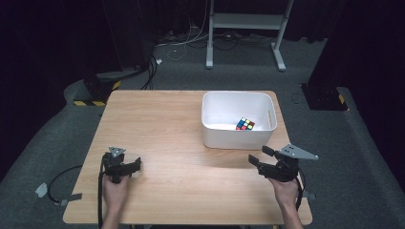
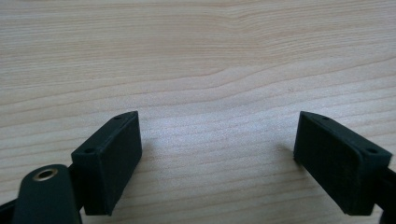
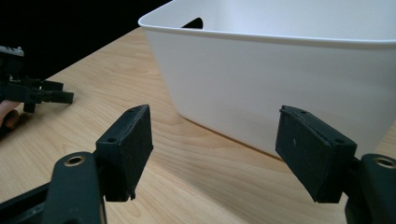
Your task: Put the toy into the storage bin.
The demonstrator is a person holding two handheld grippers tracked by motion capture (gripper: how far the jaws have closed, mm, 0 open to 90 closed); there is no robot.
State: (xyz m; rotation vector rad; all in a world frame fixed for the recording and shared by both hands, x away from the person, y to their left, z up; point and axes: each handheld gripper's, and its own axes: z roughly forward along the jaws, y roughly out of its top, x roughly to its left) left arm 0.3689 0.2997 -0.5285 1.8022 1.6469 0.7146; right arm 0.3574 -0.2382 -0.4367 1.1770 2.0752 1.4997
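The left gripper (image 1: 135, 164) sits low over the table (image 1: 167, 124) near its front left corner, held by the left hand (image 1: 116, 188), its cable trailing back off the edge. In the left gripper view its jaws stand wide apart with bare wood grain between them and ahead of them; nothing is in the gap.

To its right lies an open stretch of table, and beyond that, further back, the white bin (image 1: 237, 138). The cube (image 1: 245, 124) lies inside the bin, on the floor of it, toward the wall nearest the right gripper and a little to that gripper's left as the high view shows it.

The right gripper (image 1: 256, 161) is held by the right hand (image 1: 285, 187) near the front right corner, its tips just short of the bin's near wall and pointing toward it. In the right gripper view (image 3: 215, 149) the jaws are parted with a clear gap, and the bin (image 3: 280, 74) rises close ahead of them, untouched by either pad; only table shows between them. The frames show them apart, so this gripper holds nothing. Far off to its left in that view, the left gripper (image 3: 60, 97) lies low on the wood.
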